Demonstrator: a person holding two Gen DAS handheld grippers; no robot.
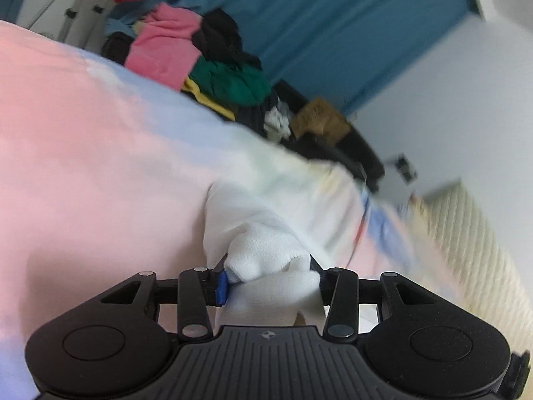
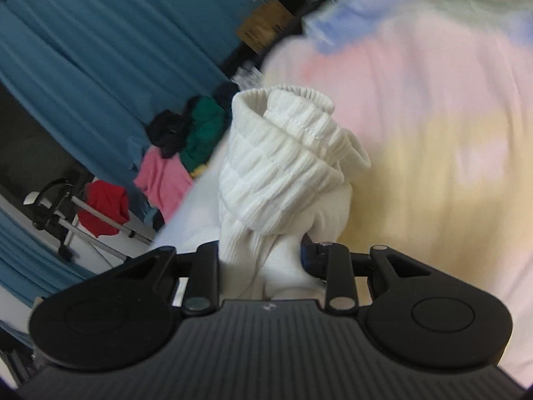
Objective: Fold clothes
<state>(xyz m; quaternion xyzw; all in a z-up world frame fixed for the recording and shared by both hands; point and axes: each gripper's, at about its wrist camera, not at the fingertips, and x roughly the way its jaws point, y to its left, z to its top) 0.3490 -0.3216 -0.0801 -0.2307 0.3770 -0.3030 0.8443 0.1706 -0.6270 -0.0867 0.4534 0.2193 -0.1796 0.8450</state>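
Garment: pastel tie-dye fabric in pink, blue and yellow [image 1: 83, 153], spread ahead of both tongs, filling most of each view; blurred.
Backdrop: teal pleated curtain [image 2: 83, 50] beyond the garment edge.
Pile: heap of pink, green and black clothes [image 1: 200, 63] past the garment's far edge.
Left gripper [image 1: 269, 273]: fingers narrowed onto a white knit bunch of the garment.
Right gripper [image 2: 263, 256]: clamped on the white ribbed cuff [image 2: 286, 156], standing up just ahead.
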